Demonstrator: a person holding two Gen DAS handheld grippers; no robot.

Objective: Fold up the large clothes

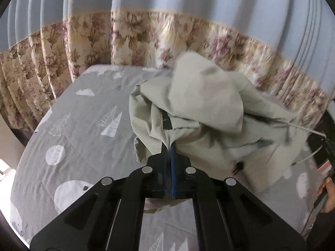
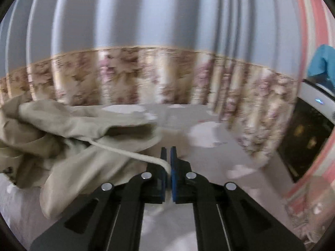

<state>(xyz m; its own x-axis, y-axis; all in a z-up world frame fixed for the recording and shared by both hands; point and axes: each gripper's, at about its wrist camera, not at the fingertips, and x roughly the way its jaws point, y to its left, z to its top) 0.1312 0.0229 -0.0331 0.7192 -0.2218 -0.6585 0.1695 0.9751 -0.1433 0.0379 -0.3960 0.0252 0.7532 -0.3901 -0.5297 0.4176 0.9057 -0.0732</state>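
Lying over a grey bedsheet with white tree prints [image 1: 83, 138], a crumpled pale green cotton garment [image 1: 201, 96] hangs bunched between both tongs.
Left gripper [image 1: 169, 146] pinches its fabric; right gripper [image 2: 168, 152] clamps its cream drawstring cord [image 2: 129, 153].

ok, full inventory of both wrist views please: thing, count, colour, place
garment: one, pale beige-green, crumpled, lifted over the bed's right side
drawstring: one, cream, runs from garment into right claw
bedsheet: one, grey with white tree and cloud prints, covers bed
curtain: one, pale blue top, floral beige bottom, behind bed
appliance: one, white, lit display, far right, type unclear
blue object: one, upper right, unclear
left claw: black, blue pads, shut on garment
right claw: black, blue pads, shut on drawstring
hand: one, right edge
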